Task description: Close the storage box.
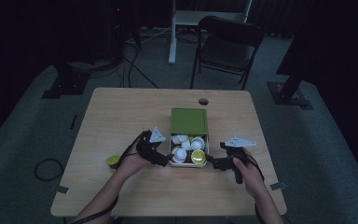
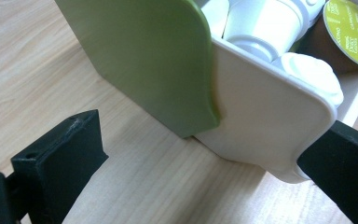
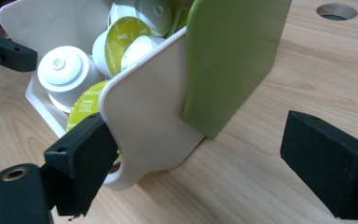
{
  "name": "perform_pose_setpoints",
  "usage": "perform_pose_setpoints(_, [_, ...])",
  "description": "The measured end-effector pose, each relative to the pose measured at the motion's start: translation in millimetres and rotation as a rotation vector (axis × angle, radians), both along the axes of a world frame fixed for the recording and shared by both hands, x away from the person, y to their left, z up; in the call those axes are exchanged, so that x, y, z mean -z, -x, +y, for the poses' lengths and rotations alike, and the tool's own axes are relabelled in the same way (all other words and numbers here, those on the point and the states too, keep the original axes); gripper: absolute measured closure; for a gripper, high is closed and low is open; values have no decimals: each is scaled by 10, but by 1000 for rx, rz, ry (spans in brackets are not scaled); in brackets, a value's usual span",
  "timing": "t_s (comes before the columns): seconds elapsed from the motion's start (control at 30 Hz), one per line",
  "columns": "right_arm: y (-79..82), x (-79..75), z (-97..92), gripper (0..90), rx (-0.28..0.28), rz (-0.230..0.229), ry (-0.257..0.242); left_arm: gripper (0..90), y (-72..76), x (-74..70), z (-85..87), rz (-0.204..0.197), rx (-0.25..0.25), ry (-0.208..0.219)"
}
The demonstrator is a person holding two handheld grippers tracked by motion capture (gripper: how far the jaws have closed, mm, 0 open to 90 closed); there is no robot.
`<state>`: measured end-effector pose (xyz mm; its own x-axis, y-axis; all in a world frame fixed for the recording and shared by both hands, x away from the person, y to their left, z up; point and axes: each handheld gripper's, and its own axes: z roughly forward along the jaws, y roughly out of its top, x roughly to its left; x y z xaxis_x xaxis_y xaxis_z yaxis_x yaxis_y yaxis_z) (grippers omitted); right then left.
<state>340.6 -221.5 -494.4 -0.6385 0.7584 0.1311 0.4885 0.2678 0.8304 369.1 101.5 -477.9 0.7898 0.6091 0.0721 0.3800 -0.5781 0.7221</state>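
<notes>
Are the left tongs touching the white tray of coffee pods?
Touching. In the left gripper view, one jaw of the left tongs presses against the white tray's near corner; the other jaw stands apart.

The high view looks forward and down on the whole worktop [image 1: 121, 121] from far. Each gripper view sits very low and close, facing the box [image 2: 261, 116] from opposite sides. All three views share the box and its capsules [image 3: 65, 70].

Black left claw [image 1: 164, 159] and right claw [image 1: 213, 163] carry grey three-cornered plates and black cables.
</notes>
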Motion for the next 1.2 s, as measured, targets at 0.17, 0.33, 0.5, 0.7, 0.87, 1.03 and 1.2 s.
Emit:
perform_pose_setpoints(0.17, [-44, 7, -2, 107, 11, 3, -7, 20, -47, -2, -7, 4, -4, 1])
perform_pose_setpoints(0.33, [-97, 12, -3, 107, 21, 3, -12, 20, -93, 2, -4, 4, -15, 8])
perform_pose_setpoints(0.5, [-148, 12, 8, 107, 36, -2, -8, 20, -140, -6, -20, -1, -27, 1])
perform_pose_setpoints(0.7, [-216, 9, 17, 107, 54, -7, 1, 20, -196, -6, -29, 1, -41, 4])
perform_pose_setpoints(0.87, [-269, 26, 23, 107, 71, 1, -13, 20, -230, 3, -28, 2, -58, 13])
perform_pose_setpoints(1.03, [-312, 44, 42, 100, 90, 4, -16, 20, -263, 8, -28, 2, -71, 16])
perform_pose_setpoints(1.2, [-343, 38, 59, 100, 103, -7, 0, 20, -291, 7, -35, -6, -82, 15])
